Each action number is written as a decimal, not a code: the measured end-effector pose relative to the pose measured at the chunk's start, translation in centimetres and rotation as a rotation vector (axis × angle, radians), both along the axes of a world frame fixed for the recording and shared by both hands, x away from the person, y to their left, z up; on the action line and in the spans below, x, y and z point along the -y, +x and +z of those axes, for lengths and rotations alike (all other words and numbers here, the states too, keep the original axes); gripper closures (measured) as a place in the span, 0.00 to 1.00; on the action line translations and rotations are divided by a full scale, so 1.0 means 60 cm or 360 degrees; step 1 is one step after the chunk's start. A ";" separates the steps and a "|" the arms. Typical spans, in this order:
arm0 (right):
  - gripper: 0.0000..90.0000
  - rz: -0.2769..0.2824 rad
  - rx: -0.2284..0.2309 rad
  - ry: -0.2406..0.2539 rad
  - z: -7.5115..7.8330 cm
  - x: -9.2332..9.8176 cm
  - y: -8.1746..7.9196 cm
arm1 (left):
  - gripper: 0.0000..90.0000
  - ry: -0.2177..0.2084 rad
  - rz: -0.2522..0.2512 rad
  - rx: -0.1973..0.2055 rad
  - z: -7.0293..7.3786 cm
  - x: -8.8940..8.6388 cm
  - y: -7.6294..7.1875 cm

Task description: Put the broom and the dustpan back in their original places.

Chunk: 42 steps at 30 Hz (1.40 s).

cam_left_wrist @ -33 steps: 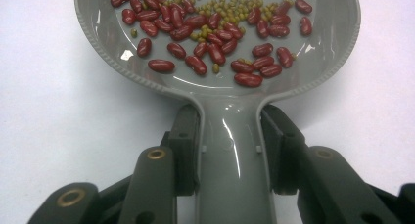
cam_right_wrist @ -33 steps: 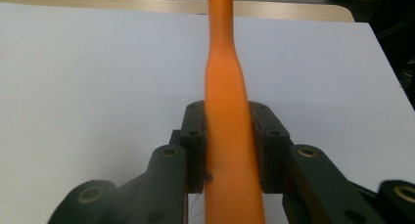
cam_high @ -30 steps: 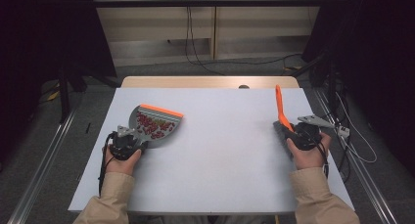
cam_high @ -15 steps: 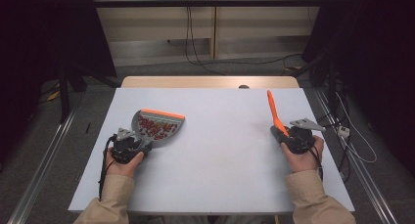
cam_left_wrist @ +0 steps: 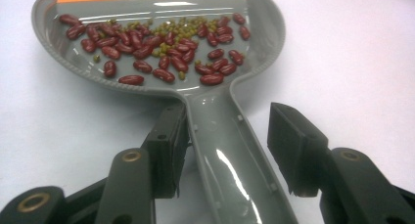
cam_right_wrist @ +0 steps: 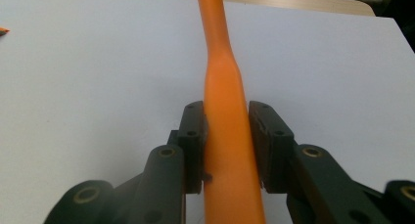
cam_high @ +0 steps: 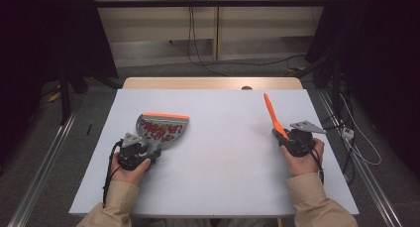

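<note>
A grey dustpan (cam_high: 162, 129) with an orange lip lies flat on the white table (cam_high: 223, 177), holding red beans (cam_left_wrist: 161, 53) and small green ones. Its handle (cam_left_wrist: 230, 150) runs between the jaws of my left gripper (cam_high: 143, 150) (cam_left_wrist: 227, 131), which have just been opening. The right pad stands clear of the handle and the left one sits beside it. At the right, my right gripper (cam_high: 285, 138) (cam_right_wrist: 227, 116) is shut on an orange handle (cam_high: 271, 115) (cam_right_wrist: 222, 77) that slants up and away to the left.
A wooden tabletop edge (cam_high: 213, 83) shows behind the white board, with a small dark object (cam_high: 246, 87) on it. Metal rails (cam_high: 44, 162) run along both sides on the floor. Cables (cam_high: 346, 133) lie beyond the right edge.
The left jaws have spread apart off the dustpan handle, and the pan has settled flat on the table. The orange handle has leaned further left and sunk slightly.
</note>
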State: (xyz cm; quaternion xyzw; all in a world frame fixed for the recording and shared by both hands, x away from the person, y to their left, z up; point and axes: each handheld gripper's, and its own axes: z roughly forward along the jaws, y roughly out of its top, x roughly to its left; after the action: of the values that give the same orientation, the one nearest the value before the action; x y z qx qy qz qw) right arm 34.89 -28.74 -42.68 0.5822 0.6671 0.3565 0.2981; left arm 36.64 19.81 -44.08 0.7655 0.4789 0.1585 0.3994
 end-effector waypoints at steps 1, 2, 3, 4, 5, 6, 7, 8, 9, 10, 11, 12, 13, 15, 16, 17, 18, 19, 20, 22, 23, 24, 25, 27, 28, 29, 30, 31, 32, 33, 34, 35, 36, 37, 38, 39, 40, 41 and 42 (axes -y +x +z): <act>0.77 0.0004 0.0000 0.0006 0.000 -0.001 0.000 | 0.54 -0.0020 -0.0003 0.0006 0.001 0.001 -0.001; 0.76 0.0005 -0.0002 0.0010 0.000 -0.002 0.000 | 0.54 -0.0033 -0.0007 0.0009 0.002 0.002 -0.002; 0.76 0.0007 -0.0001 0.0010 -0.001 -0.003 0.000 | 0.53 -0.0044 -0.0012 0.0020 0.004 0.003 -0.004; 0.76 0.0013 -0.0003 0.0014 -0.001 -0.004 0.000 | 0.53 -0.0045 -0.0021 0.0023 0.006 0.004 -0.004; 0.76 0.0014 -0.0005 0.0023 -0.001 -0.006 -0.001 | 0.53 -0.0056 -0.0029 0.0028 0.006 0.006 -0.005; 0.76 0.0019 -0.0007 0.0031 -0.001 -0.008 -0.001 | 0.52 -0.0064 -0.0048 0.0022 0.005 0.008 -0.005; 0.75 0.0027 -0.0008 0.0033 -0.001 -0.010 -0.001 | 0.52 -0.0064 -0.0059 0.0017 0.005 0.010 -0.006; 0.75 0.0037 -0.0010 0.0045 -0.002 -0.013 -0.002 | 0.51 -0.0063 -0.0072 0.0015 0.005 0.012 -0.006; 0.75 0.0049 -0.0010 0.0049 -0.003 -0.016 -0.002 | 0.51 -0.0064 -0.0074 0.0021 0.004 0.012 -0.006; 0.74 0.0055 -0.0011 0.0047 -0.004 -0.020 -0.002 | 0.51 -0.0065 -0.0077 0.0018 0.005 0.012 -0.006; 0.73 0.0063 -0.0013 0.0050 -0.005 -0.023 -0.002 | 0.51 -0.0071 -0.0087 0.0017 0.005 0.010 -0.006; 0.71 0.0079 -0.0012 0.0065 -0.006 -0.025 -0.002 | 0.49 -0.0078 -0.0084 0.0028 0.006 0.009 -0.006; 0.70 0.0097 -0.0009 0.0096 -0.007 -0.026 -0.002 | 0.47 -0.0090 -0.0092 0.0038 0.007 0.008 -0.006; 0.63 0.0152 0.0006 0.0231 -0.006 -0.027 -0.004 | 0.40 -0.0116 -0.0101 0.0064 0.010 0.005 -0.005; 0.57 0.0176 0.0015 0.0258 -0.005 -0.028 -0.005 | 0.37 -0.0129 -0.0109 0.0083 0.011 0.003 -0.005; 0.55 0.0195 0.0029 0.0256 -0.004 -0.029 -0.007 | 0.33 -0.0132 -0.0115 0.0095 0.012 0.002 -0.004; 0.53 0.0217 0.0033 0.0281 -0.002 -0.029 -0.009 | 0.30 -0.0149 -0.0120 0.0104 0.012 0.001 -0.004; 0.52 0.0233 0.0034 0.0309 -0.002 -0.030 -0.011 | 0.27 -0.0157 -0.0128 0.0116 0.013 -0.001 -0.004; 0.50 0.0245 0.0036 0.0320 -0.002 -0.030 -0.013 | 0.25 -0.0157 -0.0134 0.0127 0.013 -0.002 -0.003; 0.48 0.0270 0.0038 0.0334 -0.003 -0.030 -0.014 | 0.23 -0.0170 -0.0138 0.0138 0.014 -0.003 -0.003; 0.46 0.0287 0.0035 0.0337 -0.004 -0.029 -0.017 | 0.22 -0.0200 -0.0160 0.0150 0.016 -0.005 -0.003; 0.44 0.0300 0.0038 0.0338 -0.005 -0.029 -0.018 | 0.21 -0.0201 -0.0168 0.0161 0.017 -0.007 -0.003; 0.42 0.0308 0.0035 0.0345 -0.006 -0.028 -0.019 | 0.20 -0.0211 -0.0173 0.0169 0.018 -0.008 -0.003; 0.39 0.0324 0.0032 0.0358 -0.007 -0.026 -0.022 | 0.17 -0.0230 -0.0186 0.0167 0.019 -0.011 -0.002; 0.38 0.0331 0.0037 0.0358 -0.007 -0.024 -0.023 | 0.16 -0.0236 -0.0197 0.0177 0.019 -0.013 -0.001; 0.37 0.0340 0.0034 0.0359 -0.007 -0.023 -0.025 | 0.15 -0.0236 -0.0210 0.0180 0.020 -0.015 -0.001; 0.36 0.0347 0.0037 0.0359 -0.007 -0.022 -0.027 | 0.15 -0.0240 -0.0213 0.0191 0.020 -0.017 -0.001; 0.35 0.0354 0.0044 0.0358 -0.007 -0.021 -0.029 | 0.14 -0.0240 -0.0213 0.0191 0.020 -0.017 -0.001; 0.34 0.0362 0.0048 0.0360 -0.007 -0.020 -0.031 | 0.14 -0.0245 -0.0227 0.0197 0.021 -0.021 0.000; 0.33 0.0370 0.0057 0.0359 -0.008 -0.019 -0.033 | 0.13 -0.0247 -0.0229 0.0206 0.022 -0.023 0.000; 0.32 0.0377 0.0069 0.0357 -0.009 -0.017 -0.036 | 0.13 -0.0245 -0.0236 0.0211 0.022 -0.025 0.000; 0.31 0.0379 0.0067 0.0359 -0.009 -0.016 -0.038 | 0.13 -0.0245 -0.0236 0.0211 0.022 -0.025 0.000; 0.31 0.0388 0.0067 0.0357 -0.010 -0.015 -0.040 | 0.12 -0.0238 -0.0249 0.0213 0.022 -0.028 -0.001; 0.30 0.0395 0.0068 0.0357 -0.011 -0.013 -0.042 | 0.12 -0.0236 -0.0253 0.0220 0.022 -0.030 -0.002; 0.30 0.0408 0.0075 0.0354 -0.012 -0.012 -0.045 | 0.12 -0.0227 -0.0267 0.0228 0.022 -0.032 -0.003; 0.30 0.0408 0.0075 0.0354 -0.012 -0.012 -0.045 | 0.12 -0.0227 -0.0267 0.0228 0.022 -0.032 -0.003; 0.28 0.0422 0.0085 0.0333 -0.014 -0.011 -0.049 | 0.12 -0.0229 -0.0281 0.0232 0.021 -0.036 -0.005; 0.28 0.0425 0.0083 0.0333 -0.016 -0.011 -0.052 | 0.12 -0.0228 -0.0286 0.0233 0.020 -0.037 -0.006; 0.28 0.0431 0.0085 0.0332 -0.017 -0.010 -0.054 | 0.12 -0.0223 -0.0291 0.0233 0.020 -0.040 -0.007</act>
State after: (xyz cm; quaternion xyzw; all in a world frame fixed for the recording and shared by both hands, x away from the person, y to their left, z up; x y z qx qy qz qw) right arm 31.66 -28.13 -43.71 0.5051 0.6907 0.4761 0.2029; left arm 36.23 22.18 -42.91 0.7627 0.3866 0.1430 0.4984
